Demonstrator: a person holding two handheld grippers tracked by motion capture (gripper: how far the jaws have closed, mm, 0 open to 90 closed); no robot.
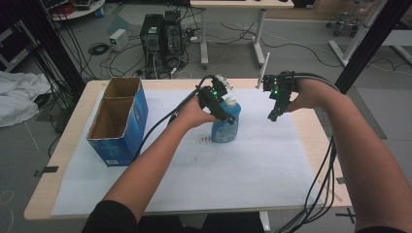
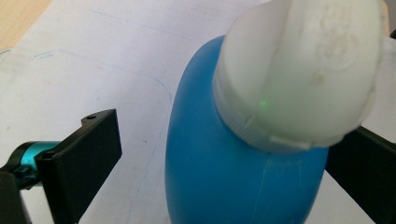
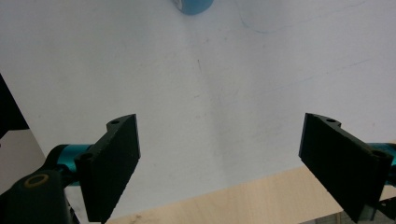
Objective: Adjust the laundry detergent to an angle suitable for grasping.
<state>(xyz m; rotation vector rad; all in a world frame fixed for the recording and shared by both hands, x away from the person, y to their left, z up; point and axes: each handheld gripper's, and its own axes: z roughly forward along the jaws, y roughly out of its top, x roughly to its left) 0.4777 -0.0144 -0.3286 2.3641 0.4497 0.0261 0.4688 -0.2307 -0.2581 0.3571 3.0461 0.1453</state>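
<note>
White paper sheet (image 1: 252,170) fills the lower frame. At centre the blue bottle (image 1: 225,124) stands upright, white cap (image 1: 231,101) on; the left hand-held gripper (image 1: 218,104) straddles it, jaws spread, left one clear. Right of centre, the right hand-held gripper (image 1: 273,115) hovers wide apart. Far left on the bench (image 1: 73,126), an open blue box (image 1: 119,121).

Dim, soft overhead light; white cap (image 2: 299,70) close, blurred, perhaps overexposed; faint shadows.
</note>
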